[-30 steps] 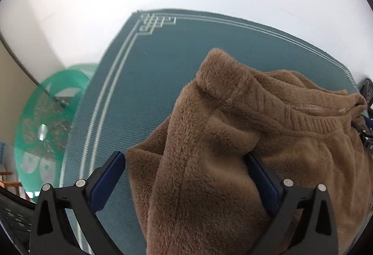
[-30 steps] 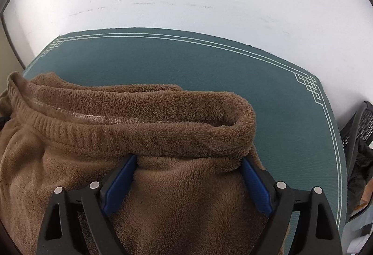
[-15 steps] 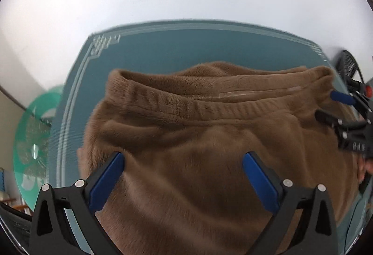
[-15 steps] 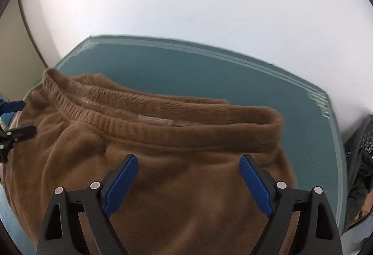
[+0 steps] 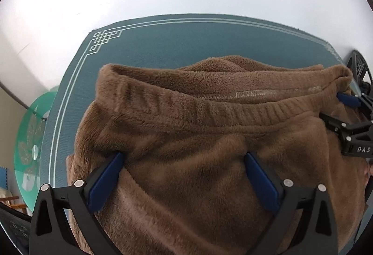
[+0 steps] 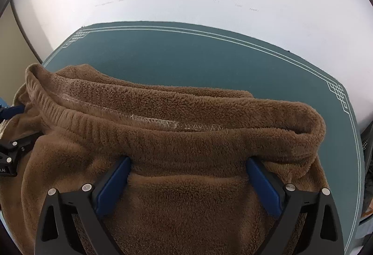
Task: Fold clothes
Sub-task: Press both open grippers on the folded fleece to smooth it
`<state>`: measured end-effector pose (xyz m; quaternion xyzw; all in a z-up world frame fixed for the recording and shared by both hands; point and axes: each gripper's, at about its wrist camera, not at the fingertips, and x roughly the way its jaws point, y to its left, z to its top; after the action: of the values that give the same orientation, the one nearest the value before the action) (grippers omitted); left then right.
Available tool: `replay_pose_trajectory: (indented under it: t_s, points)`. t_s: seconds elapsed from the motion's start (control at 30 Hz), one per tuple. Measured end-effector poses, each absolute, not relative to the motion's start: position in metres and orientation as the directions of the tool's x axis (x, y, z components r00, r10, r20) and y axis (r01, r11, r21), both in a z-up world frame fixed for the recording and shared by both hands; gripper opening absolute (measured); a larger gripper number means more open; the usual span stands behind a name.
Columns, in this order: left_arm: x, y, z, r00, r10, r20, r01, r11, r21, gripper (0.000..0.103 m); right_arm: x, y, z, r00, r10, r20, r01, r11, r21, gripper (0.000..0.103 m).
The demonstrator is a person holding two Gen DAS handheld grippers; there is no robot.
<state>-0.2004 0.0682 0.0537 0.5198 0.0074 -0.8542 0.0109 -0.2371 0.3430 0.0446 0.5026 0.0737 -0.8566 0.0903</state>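
Note:
A brown fleece garment with a ribbed waistband lies spread on the teal mat. My left gripper stands wide open over the left part of the fleece, just below the waistband, with the pile bulging up between its blue pads. My right gripper hangs over the right part in the same way. Its jaws are opening, with fleece lying between them and not pinched. Each gripper shows at the edge of the other's view: the right gripper and the left gripper.
The teal mat has a white border line and knot corners, and ends at a white wall behind. A green round glass table stands off the mat's left edge. A black mesh object sits past the right edge.
In the left wrist view the bunched fleece has given way to a flat waistband spread across the frame as the left gripper slid sideways. The right jaws have spread slightly wider.

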Motion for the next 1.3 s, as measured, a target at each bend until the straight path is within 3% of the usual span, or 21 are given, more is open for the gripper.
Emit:
replay_pose_trajectory:
  t_s: [0.23,0.4,0.53,0.63,1.03,1.3]
  points:
    - [-0.135,0.079,0.1,-0.524,0.085,-0.848,-0.063,-0.996,-0.061,0.103,-0.156,0.362,0.102,-0.578,-0.18,-0.796,0.247,-0.968,0.039,0.1]
    - [-0.097,0.106,0.097,-0.511,0.154,-0.846,-0.126,-0.987,-0.103,0.103,-0.095,0.349,0.098,-0.567,-0.227,-0.792,0.315,-0.948,0.046,0.1]
    - [-0.092,0.117,0.072,-0.495,0.109,-0.862,-0.109,-0.992,-0.063,0.102,-0.088,0.328,0.066,-0.549,-0.17,-0.818,0.324,-0.946,-0.021,0.1]
    - [-0.096,0.112,0.059,-0.511,0.105,-0.853,-0.102,-0.993,-0.061,0.102,-0.087,0.344,0.049,-0.526,-0.197,-0.827,0.296,-0.954,0.04,0.102]
    - [-0.095,0.114,0.051,-0.568,0.047,-0.821,-0.059,-0.998,-0.016,0.103,-0.077,0.342,0.043,-0.603,-0.175,-0.779,0.274,-0.962,0.003,0.102]
    - [-0.074,0.11,0.073,-0.585,0.02,-0.811,0.008,-0.999,-0.031,0.103,-0.033,0.38,0.078,-0.624,-0.268,-0.734,0.194,-0.963,0.187,0.102]
